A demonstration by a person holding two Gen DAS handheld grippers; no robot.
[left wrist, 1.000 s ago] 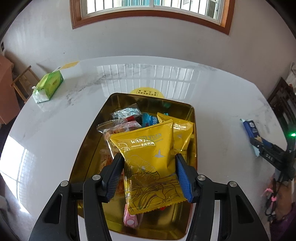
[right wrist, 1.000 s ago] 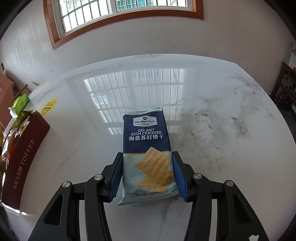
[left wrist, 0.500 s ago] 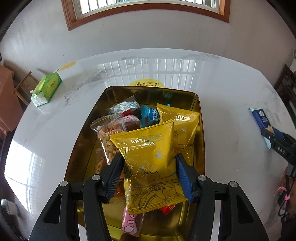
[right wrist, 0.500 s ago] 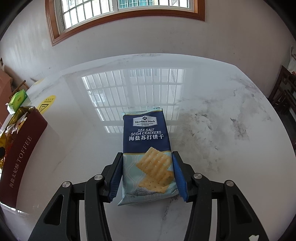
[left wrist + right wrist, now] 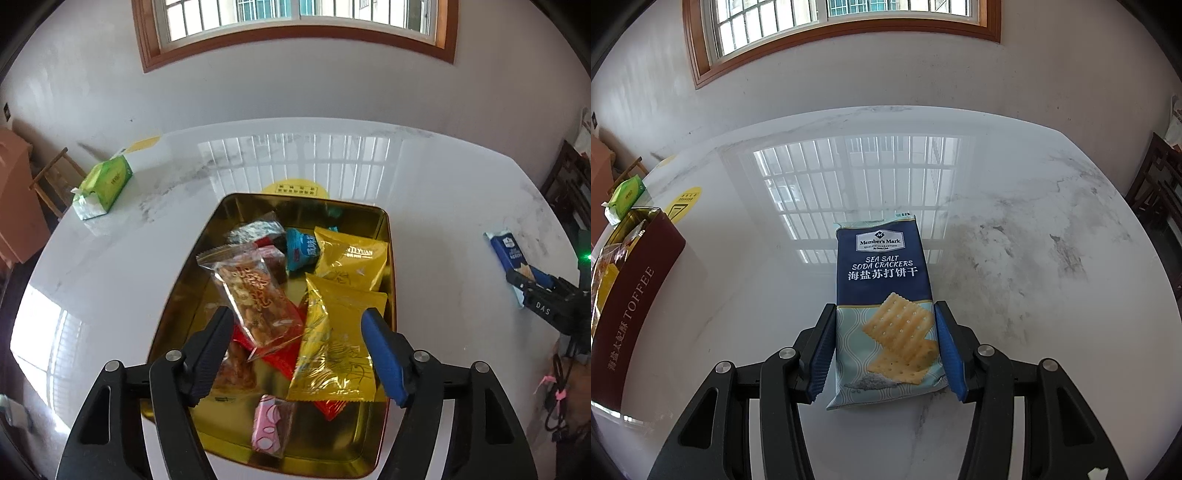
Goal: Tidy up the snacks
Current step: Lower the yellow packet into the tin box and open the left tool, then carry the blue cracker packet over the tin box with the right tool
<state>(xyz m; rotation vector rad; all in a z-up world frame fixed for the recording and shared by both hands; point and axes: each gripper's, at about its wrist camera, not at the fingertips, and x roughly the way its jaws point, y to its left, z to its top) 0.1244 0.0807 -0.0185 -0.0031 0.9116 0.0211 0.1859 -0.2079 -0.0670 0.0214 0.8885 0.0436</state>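
A gold tin [image 5: 184, 295] with a maroon outer wall [image 5: 639, 288] holds several snack packets. Among them a yellow packet [image 5: 336, 343] lies in the tin, close beside the blue right finger of my left gripper [image 5: 295, 315]. That gripper's jaws are opening and neither pad presses on the packet. A clear packet of orange snacks [image 5: 255, 295], a second yellow packet [image 5: 351, 262] and a pink one [image 5: 267, 424] lie around it. My right gripper [image 5: 885, 308] is shut on the lower half of a blue soda cracker packet [image 5: 884, 295] over the marble table, to the right of the tin.
A green tissue pack [image 5: 105, 184] lies at the table's far left. A yellow round sticker [image 5: 295, 188] is just beyond the tin. A wooden chair [image 5: 55, 177] stands off the left edge and dark chairs [image 5: 1160, 184] off the right. Window glare covers the white tabletop.
My left gripper's jaws have spread and the yellow packet has dropped out of them into the tin, tilted to the right. The right gripper and the cracker packet have not moved.
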